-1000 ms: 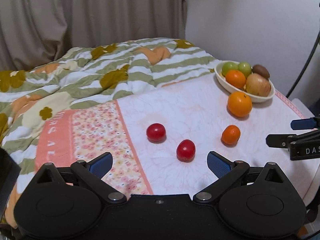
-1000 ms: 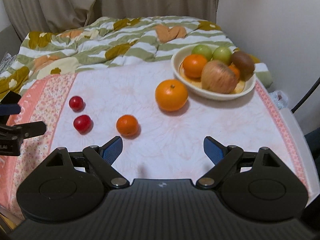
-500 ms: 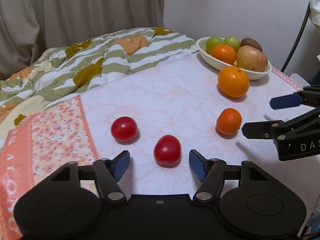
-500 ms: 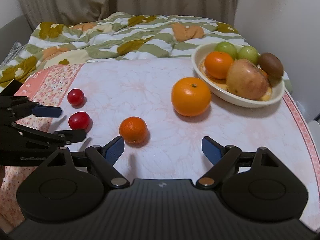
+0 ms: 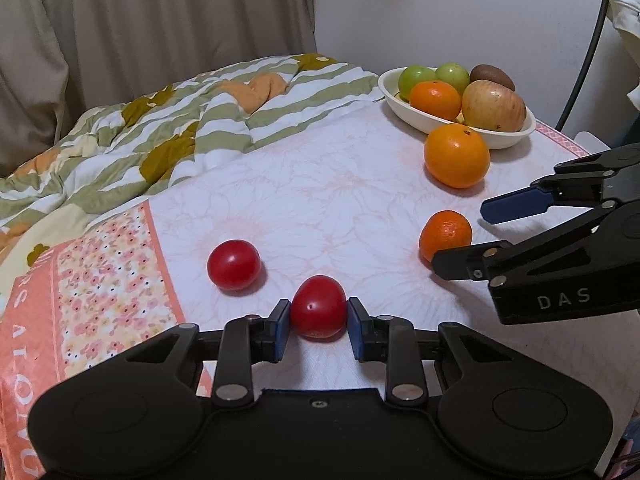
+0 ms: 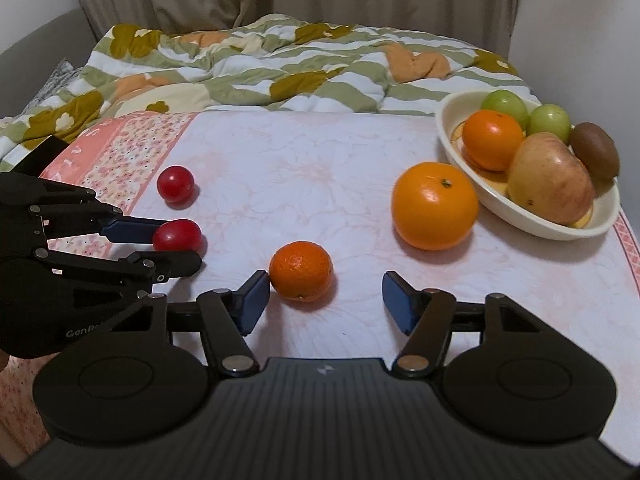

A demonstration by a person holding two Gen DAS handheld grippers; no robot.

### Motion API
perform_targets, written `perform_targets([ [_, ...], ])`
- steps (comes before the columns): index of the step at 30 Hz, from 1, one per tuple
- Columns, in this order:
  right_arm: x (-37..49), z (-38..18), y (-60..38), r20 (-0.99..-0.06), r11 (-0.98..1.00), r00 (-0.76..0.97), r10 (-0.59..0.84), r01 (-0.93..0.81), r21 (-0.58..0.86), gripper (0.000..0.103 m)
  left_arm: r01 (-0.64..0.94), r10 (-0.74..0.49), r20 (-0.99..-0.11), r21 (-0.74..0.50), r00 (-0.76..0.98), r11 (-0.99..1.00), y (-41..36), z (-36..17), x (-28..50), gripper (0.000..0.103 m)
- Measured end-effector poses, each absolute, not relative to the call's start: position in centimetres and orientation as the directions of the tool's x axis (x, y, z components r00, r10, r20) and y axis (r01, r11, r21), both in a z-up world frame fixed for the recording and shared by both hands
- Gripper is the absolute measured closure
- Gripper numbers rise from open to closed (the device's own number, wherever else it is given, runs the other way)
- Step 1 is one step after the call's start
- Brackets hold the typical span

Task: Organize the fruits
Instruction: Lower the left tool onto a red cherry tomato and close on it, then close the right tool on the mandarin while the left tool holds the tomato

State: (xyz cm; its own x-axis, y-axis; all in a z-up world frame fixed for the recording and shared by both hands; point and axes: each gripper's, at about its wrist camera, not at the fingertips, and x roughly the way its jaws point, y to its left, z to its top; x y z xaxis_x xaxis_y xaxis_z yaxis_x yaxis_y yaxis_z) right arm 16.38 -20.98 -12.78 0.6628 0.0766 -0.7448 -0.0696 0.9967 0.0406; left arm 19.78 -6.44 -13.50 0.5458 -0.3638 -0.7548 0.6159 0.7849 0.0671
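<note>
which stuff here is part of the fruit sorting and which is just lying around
Part of the job:
- near tomato, in the left gripper
- far tomato
- small orange, at the open right gripper
- big orange
- bowl of fruit

Just lying about:
- blanket
- curtain
</note>
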Motion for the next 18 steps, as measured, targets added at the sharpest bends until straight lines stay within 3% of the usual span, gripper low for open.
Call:
perform_targets([
  [5, 16.7, -13.1, -20.3, -0.75, 0.995, 0.656, 0.091, -0.098, 0.035, 0.037, 0.608, -0.358, -0.757, 0.065, 0.547, 0.792, -6.0, -13.4, 19.7, 0.07],
  [7, 16.7, -13.2, -20.1, -0.753, 0.993, 0.651, 0.098, -0.109, 0.035, 0.052, 0.603, -0.354, -0.757, 0.066, 0.549, 0.795, -5.9, -13.4, 19.7, 0.07],
  [18, 16.0, -11.8, -19.7, -0.746, 0.993, 0.659, 0.098, -0.109, 0.034, 0.052, 0.58, -0.354, -0.745, 0.055, 0.566, 0.813, -4.7, -11.9, 18.9, 0.071],
])
